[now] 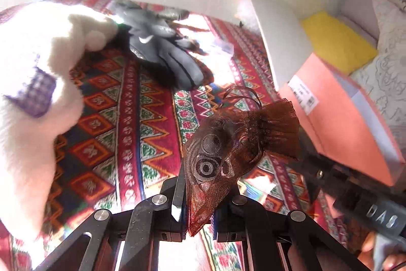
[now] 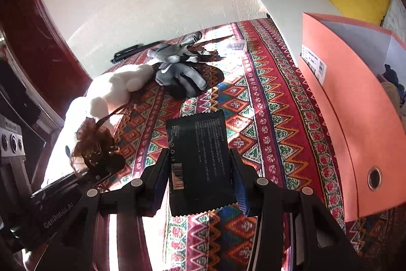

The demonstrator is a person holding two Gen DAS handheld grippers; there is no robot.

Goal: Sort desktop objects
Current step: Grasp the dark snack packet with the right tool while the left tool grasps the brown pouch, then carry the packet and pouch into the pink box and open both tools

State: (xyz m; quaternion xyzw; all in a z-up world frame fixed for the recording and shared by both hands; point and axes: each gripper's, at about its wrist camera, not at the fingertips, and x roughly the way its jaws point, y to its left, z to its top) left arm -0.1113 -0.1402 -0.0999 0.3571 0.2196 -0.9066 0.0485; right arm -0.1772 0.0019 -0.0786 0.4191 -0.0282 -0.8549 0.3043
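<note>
While both tongs grip, mesh pouch (image 1: 228, 144) in left, black packet (image 2: 200, 159) in right.

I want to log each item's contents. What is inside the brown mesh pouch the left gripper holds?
Through the brown organza pouch, held by the left gripper, round disc-like shapes with concentric rings show. What they are, and anything behind them, is veiled by the mesh.

On the patterned tablecloth (image 2: 266, 103), the gloves (image 2: 180, 70) lie toward the far edge, the plush toy (image 2: 119, 88) just left of them, touching. A pen (image 2: 127, 53) lies behind both. The open box (image 2: 355, 113) stands along the cloth's right side.
</note>
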